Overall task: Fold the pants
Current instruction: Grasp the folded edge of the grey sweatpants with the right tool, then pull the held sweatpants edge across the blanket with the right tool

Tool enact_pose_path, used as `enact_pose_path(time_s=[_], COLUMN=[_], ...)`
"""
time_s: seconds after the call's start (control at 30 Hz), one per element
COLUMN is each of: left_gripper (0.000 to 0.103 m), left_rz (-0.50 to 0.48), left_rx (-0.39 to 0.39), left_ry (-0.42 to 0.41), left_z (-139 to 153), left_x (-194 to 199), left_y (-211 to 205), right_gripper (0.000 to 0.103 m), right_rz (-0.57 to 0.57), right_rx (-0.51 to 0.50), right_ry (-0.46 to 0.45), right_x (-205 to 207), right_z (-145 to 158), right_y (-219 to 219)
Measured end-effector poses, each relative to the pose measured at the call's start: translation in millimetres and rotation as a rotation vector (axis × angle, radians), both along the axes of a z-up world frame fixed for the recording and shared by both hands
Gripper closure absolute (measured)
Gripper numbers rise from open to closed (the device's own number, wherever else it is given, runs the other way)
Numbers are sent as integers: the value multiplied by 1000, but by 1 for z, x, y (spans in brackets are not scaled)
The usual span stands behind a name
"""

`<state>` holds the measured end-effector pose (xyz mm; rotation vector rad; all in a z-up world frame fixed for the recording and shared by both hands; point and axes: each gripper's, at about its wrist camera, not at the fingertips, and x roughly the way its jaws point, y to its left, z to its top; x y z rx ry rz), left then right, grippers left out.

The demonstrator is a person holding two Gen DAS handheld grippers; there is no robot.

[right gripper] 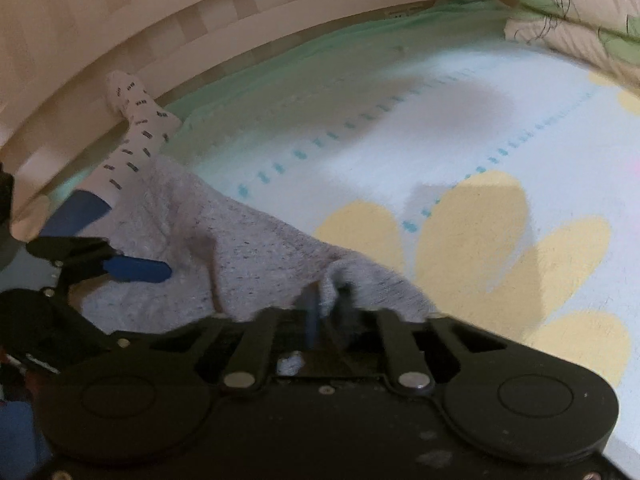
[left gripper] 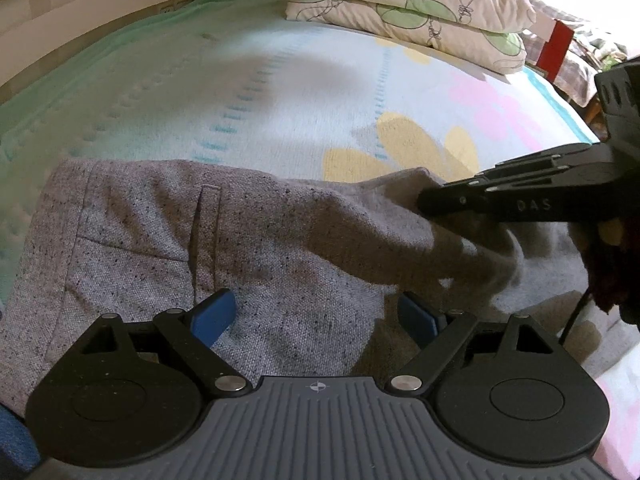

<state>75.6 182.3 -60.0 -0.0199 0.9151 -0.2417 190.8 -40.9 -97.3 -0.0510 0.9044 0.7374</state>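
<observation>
Speckled grey woven pants (left gripper: 224,264) are spread on the flower-print bedsheet (left gripper: 360,92), short of the leaf-print pillows (left gripper: 408,12). A raised fold is pinched in the closed right gripper (right gripper: 320,300), presumably for folding over. Left gripper (left gripper: 316,316) is held wide open above the pants, gripping nothing.

Flowered bedspread (left gripper: 320,92), pillows (left gripper: 408,4), wooden bedframe (right gripper: 120,20).

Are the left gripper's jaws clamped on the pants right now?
No, the left gripper has its jaws spread wide above the grey pants, gripping nothing.
</observation>
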Motion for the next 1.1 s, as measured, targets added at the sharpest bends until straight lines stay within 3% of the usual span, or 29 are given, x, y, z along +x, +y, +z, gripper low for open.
enact_pose_path(time_s=[0.1,0.17,0.2,0.3,0.47,0.6,0.73,0.83,0.87,0.93,1.0,1.1], left_gripper=[15,15,15,15,15,15,15,15,15,15,15,15], left_rz=[1,6,8,9,7,4,4,3,4,11,20,36], left_rx=[-6,-19,-24,-33,-34,-38,-47,-46,-46,-49,-42,-18], left_ry=[0,2,2,3,2,2,-1,-5,-8,-18,-37,-88], left_z=[1,1,0,0,0,-1,-1,-1,0,2,7,16], left_x=[0,0,0,1,2,2,2,2,2,1,0,2], left_y=[0,1,3,5,7,10,13,13,14,14,13,12], right_gripper=[90,88,82,77,66,57,57,56,58,95,99,99], right_rz=[-28,2,16,37,28,-9,-82,-95,-98,-117,-136,-180], right_rx=[-59,-125,-156,-182,-80,50,136,142,141,136,118,103], right_ry=[-7,-21,-29,-32,5,-29,33,47,53,76,71,-28], right_x=[0,-5,-10,-22,-13,3,12,8,8,10,13,18], right_z=[-1,0,0,-1,-1,0,-4,-9,-10,-13,-10,3], right_y=[3,5,6,4,0,5,0,-9,-10,-14,-13,-9])
